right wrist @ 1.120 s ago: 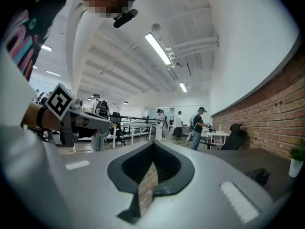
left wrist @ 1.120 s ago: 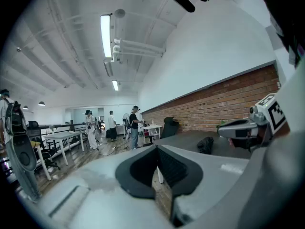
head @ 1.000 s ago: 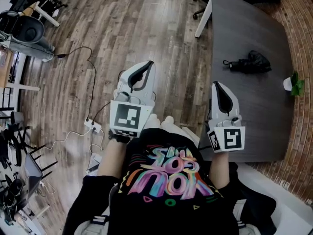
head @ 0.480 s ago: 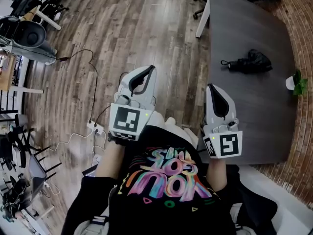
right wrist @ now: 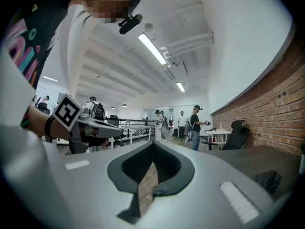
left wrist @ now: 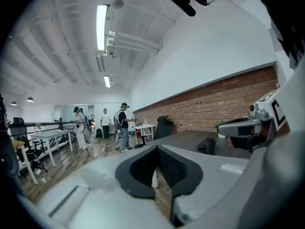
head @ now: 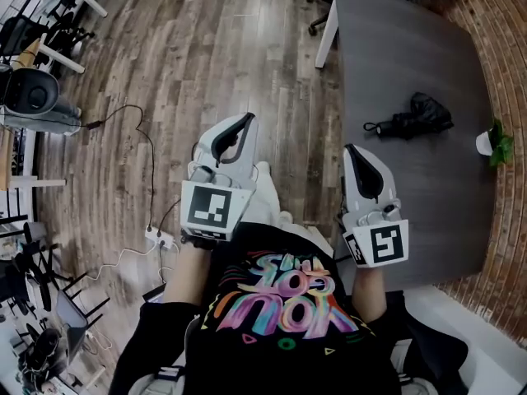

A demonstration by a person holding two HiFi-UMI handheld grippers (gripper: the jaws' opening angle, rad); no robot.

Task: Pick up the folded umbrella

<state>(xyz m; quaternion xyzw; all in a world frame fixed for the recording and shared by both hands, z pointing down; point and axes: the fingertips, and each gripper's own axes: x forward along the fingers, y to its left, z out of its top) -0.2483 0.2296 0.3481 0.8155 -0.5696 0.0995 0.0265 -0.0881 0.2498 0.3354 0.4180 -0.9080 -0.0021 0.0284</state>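
Observation:
The folded black umbrella (head: 412, 115) lies on the dark grey table (head: 412, 212), its strap end pointing left. It also shows in the left gripper view as the umbrella (left wrist: 207, 145) and at the lower right of the right gripper view as the umbrella (right wrist: 268, 179). My left gripper (head: 247, 120) is held over the wooden floor, left of the table, jaws together and empty. My right gripper (head: 352, 151) hovers at the table's near left edge, well short of the umbrella, shut on nothing. From their own cameras the left gripper (left wrist: 156, 148) and right gripper (right wrist: 153, 144) both point along the room.
A small white pot with a green plant (head: 492, 142) stands at the table's right edge by the brick wall (head: 502, 245). Cables and a power strip (head: 156, 237) lie on the floor at left. A chair (left wrist: 164, 126) and several people (left wrist: 123, 125) are far off.
The person and both grippers have moved forward along the table's left side. The umbrella now sits closer to the right gripper in the head view. Both grippers stay shut.

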